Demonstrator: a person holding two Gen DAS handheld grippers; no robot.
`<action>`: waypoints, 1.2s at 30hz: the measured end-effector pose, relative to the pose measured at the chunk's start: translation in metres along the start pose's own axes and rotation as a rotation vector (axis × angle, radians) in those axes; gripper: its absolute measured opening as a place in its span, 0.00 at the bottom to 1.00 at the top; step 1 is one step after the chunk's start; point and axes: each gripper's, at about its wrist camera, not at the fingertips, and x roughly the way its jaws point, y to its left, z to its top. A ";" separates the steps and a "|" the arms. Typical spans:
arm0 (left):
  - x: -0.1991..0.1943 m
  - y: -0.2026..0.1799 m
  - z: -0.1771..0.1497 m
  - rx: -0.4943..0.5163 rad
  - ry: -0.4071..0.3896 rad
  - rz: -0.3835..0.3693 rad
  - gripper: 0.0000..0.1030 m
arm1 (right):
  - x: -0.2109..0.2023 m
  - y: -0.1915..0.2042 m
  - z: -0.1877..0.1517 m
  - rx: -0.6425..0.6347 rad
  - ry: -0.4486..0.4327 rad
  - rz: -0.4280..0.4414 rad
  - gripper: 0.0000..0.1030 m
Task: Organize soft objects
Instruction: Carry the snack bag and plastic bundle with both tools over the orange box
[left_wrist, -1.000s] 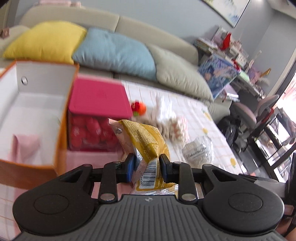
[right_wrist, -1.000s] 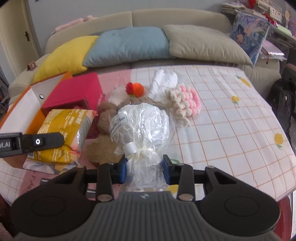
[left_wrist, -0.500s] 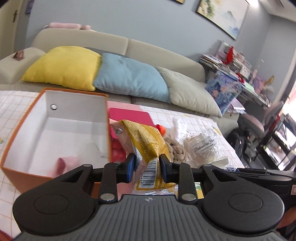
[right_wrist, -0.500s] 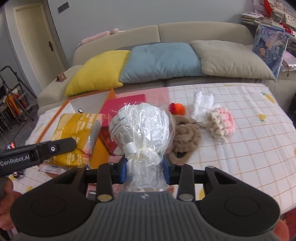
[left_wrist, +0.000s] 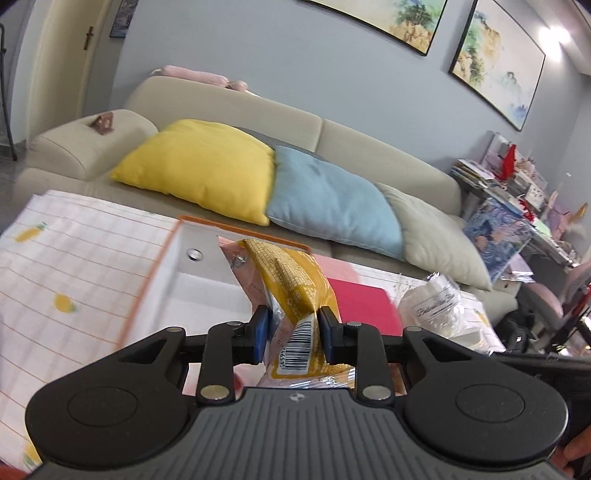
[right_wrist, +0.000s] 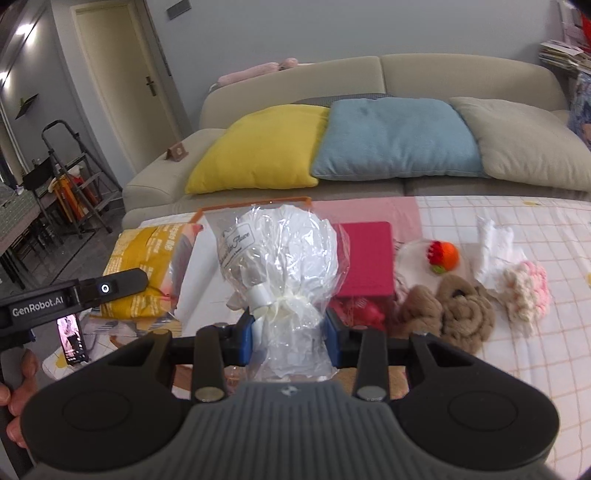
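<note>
left gripper (left_wrist: 293, 334): jaws pinching the yellow snack bag (left_wrist: 291, 291) at its lower, barcode end, one blue pad on each side; the bag stands up and leans away from the camera
yellow snack bag, place: held in the air in front of the orange box (left_wrist: 173, 258) – the box's white inside shows behind and left of it
right gripper (right_wrist: 291, 332): jaws closed on the clear wrapped bundle (right_wrist: 280, 251) just below its white ribbon knot; the puffed top rises above the pads
bundle, place: lifted over the counter (right_wrist: 517, 354), in front of the box's far rim
counter, right side: pink-lidded box (right_wrist: 364, 254), orange knitted ball (right_wrist: 443, 256), brown yarn twist (right_wrist: 454, 314), pink-and-cream knitted piece (right_wrist: 526, 288) – all lying on the checked cloth
background: sofa (right_wrist: 388, 77) with yellow, blue and grey cushions
</note>
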 end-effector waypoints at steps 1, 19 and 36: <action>0.001 0.004 0.003 0.007 0.003 0.012 0.31 | 0.005 0.004 0.004 -0.002 0.003 0.009 0.36; 0.028 0.029 0.013 0.037 0.052 0.074 0.31 | 0.010 0.018 0.075 0.028 -0.063 0.107 0.37; 0.090 0.031 0.020 0.317 0.243 0.123 0.31 | 0.140 0.065 0.064 -0.113 0.214 0.046 0.37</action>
